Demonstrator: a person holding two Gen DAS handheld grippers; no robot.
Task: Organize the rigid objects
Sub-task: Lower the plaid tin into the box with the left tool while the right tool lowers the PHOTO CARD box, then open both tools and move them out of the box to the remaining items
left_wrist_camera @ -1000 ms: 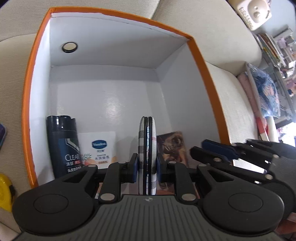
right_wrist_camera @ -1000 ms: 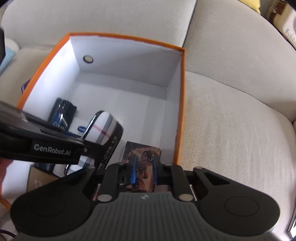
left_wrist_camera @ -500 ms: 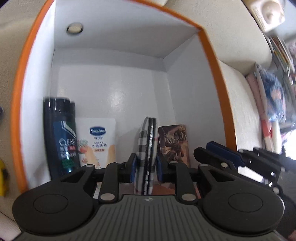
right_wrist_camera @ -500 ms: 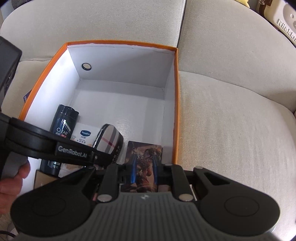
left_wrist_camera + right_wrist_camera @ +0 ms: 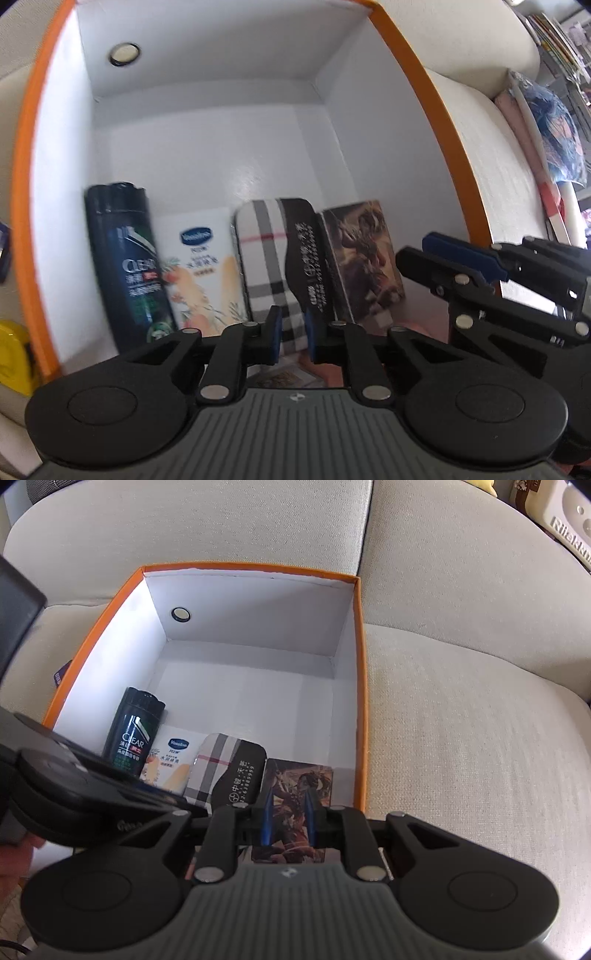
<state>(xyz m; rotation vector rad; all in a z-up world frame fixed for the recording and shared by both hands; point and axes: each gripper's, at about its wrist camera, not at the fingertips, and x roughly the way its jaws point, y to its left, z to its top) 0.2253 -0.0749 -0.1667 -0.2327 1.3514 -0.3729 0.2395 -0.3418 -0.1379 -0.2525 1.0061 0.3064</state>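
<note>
An orange box with white inside sits on a beige sofa. Along its near side lie a dark Clear shampoo bottle, a white Vaseline pack, a plaid glasses case and a picture card box. My left gripper is open a little, just behind the plaid case, holding nothing. My right gripper hovers over the picture card box with its jaws a little apart; its fingers show in the left wrist view.
The far half of the box floor is bare, with a round hole in the back wall. A yellow object lies left of the box. Sofa cushion extends right. Books and clutter stand beyond the sofa arm.
The plaid case was held upright in my left gripper; it now lies flat in the box between the Vaseline pack and the card box. The left jaws have opened off it. The right gripper rose slightly.
</note>
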